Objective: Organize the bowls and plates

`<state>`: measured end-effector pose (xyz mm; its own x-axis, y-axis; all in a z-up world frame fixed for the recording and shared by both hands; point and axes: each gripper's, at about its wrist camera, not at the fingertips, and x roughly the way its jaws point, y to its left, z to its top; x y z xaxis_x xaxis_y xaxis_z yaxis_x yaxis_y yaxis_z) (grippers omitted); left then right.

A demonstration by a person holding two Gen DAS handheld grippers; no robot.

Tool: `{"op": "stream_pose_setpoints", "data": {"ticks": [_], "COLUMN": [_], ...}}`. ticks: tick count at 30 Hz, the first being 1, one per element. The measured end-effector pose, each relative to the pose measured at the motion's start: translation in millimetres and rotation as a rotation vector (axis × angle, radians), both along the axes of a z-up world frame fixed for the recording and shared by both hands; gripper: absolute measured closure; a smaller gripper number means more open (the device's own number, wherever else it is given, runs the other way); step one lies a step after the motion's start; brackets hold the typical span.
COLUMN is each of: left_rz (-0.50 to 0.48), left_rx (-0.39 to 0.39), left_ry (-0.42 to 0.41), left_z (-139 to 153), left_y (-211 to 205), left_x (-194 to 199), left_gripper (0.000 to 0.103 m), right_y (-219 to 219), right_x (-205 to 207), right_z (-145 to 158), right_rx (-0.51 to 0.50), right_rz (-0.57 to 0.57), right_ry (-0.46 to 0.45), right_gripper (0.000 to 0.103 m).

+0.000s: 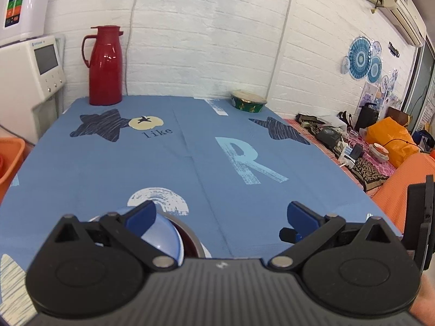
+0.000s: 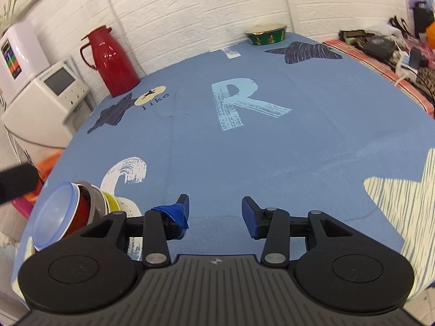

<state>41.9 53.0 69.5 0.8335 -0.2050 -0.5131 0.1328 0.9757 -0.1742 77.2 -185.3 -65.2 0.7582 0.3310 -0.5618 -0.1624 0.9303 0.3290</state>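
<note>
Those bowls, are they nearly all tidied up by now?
Mostly, it seems. A nested stack of bowls sits at the near left of the table. Both the left gripper and right gripper are open and empty. The green bowl at the far edge still stands alone.

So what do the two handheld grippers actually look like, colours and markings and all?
The left gripper and right gripper are matte black with a ribbed grey body, two round black discs, silver pivot pins and blue finger pads. One right pad is wrapped in crumpled blue tape. A small white emblem marks each body.
</note>
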Motion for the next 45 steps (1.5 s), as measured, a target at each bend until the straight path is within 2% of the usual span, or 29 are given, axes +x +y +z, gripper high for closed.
{"op": "stream_pose_setpoints", "data": {"ticks": [5, 10, 15, 20, 23, 27, 36, 40, 45], "left_rz": [-0.031, -0.047, -0.04, -0.028, -0.015, 0.002, -0.037, -0.026, -0.002], "left_rx": [0.009, 0.034, 0.02, 0.004, 0.022, 0.026, 0.036, 0.033, 0.007], "left_ry": [0.017, 0.041, 0.082, 0.118, 0.131, 0.14, 0.173, 0.182, 0.194], "left_z": [-8, -21, -38, -55, -64, -71, -82, -84, -87], "left_y": [-16, -29, -31, -33, -36, -38, -48, -45, -37], "left_x": [-13, -29, -43, -55, -61, -63, -67, -73, -81], "left_gripper": [0.001, 0.001, 0.001, 0.001, 0.001, 0.001, 0.001, 0.001, 0.001], "right_y": [-7, -7, -13, -11, -4, 3, -5, -8, -15], "right_x": [-12, -32, -41, -44, -47, -62, -84, -89, -92], "right_z": [0, 5, 6, 0, -6, -12, -16, -17, -27], "right_rx": [0.033, -0.054, -0.095, -0.149, -0.208, -0.247, -0.263, -0.292, -0.264], "right_rz": [0.003, -0.029, -0.076, -0.1, -0.076, -0.052, -0.097, -0.127, -0.131], "right_ry": [0.017, -0.046, -0.072, -0.054, -0.019, -0.017, -0.034, -0.058, -0.028], "right_gripper": [0.074, 0.072, 0.071, 0.07, 0.07, 0.069, 0.069, 0.068, 0.068]}}
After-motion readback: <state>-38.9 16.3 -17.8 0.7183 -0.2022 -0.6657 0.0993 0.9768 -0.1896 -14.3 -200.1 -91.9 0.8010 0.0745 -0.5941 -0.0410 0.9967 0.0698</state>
